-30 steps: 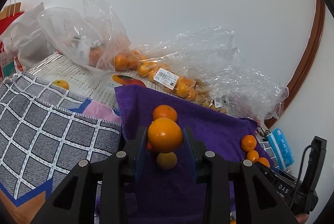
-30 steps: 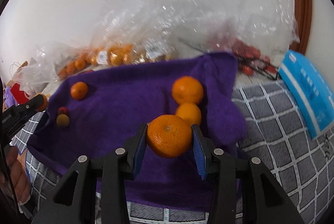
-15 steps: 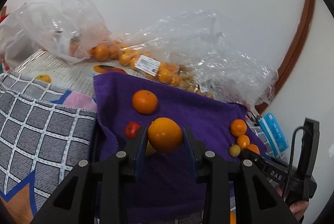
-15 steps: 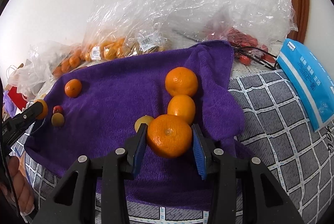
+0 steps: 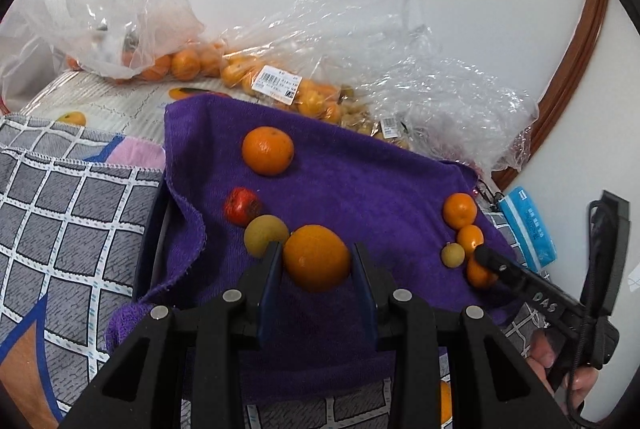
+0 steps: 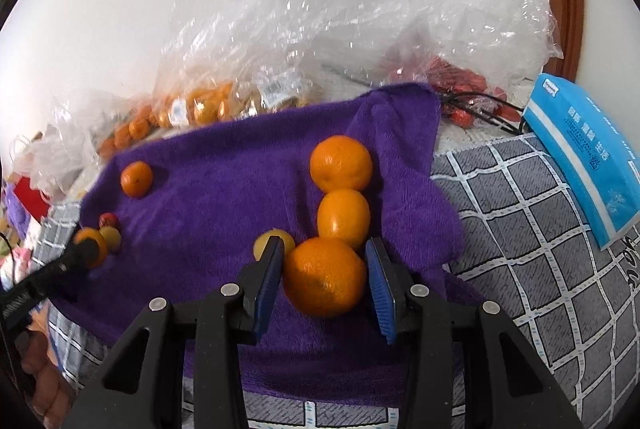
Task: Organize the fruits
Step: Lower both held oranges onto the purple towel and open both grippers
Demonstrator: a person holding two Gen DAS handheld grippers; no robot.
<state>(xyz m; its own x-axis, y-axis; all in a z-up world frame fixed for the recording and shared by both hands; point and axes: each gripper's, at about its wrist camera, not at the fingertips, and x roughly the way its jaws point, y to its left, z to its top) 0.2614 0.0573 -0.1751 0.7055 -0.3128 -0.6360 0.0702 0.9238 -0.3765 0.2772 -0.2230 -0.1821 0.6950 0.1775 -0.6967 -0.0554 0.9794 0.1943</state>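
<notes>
1. The left gripper (image 5: pixel 316 259) is clamping an orange (image 5: pixel 317 257) between its blue pads, holding it over the near part of the purple towel (image 5: pixel 360 173).
2. On the towel, just beyond that held fruit, a yellowish round fruit (image 5: pixel 264 235) is sitting beside a small red fruit (image 5: pixel 241 207), and a loose orange (image 5: pixel 267 150) is lying farther back toward the towel's far edge.
3. The right gripper (image 6: pixel 325 279) is framing a second orange (image 6: pixel 325 276); its left pad is touching the peel, while the right pad is standing slightly off it (a thin gap shows), so the jaws are parted rather than pressing.
4. Behind that orange on the towel, two more oranges (image 6: pixel 343 216) are lining up in a row, the farthest one (image 6: pixel 341 163) sitting near the towel's far right corner, and a small yellow fruit (image 6: pixel 269 241) is peeking out beside the left pad.
5. Clear plastic bags (image 6: pixel 200 109) holding more oranges are lying past the towel's far edge, against the white wall.
6. A blue packet (image 6: pixel 580 157) is resting on the grey checked cover (image 6: pixel 520 237) to the right of the towel.
</notes>
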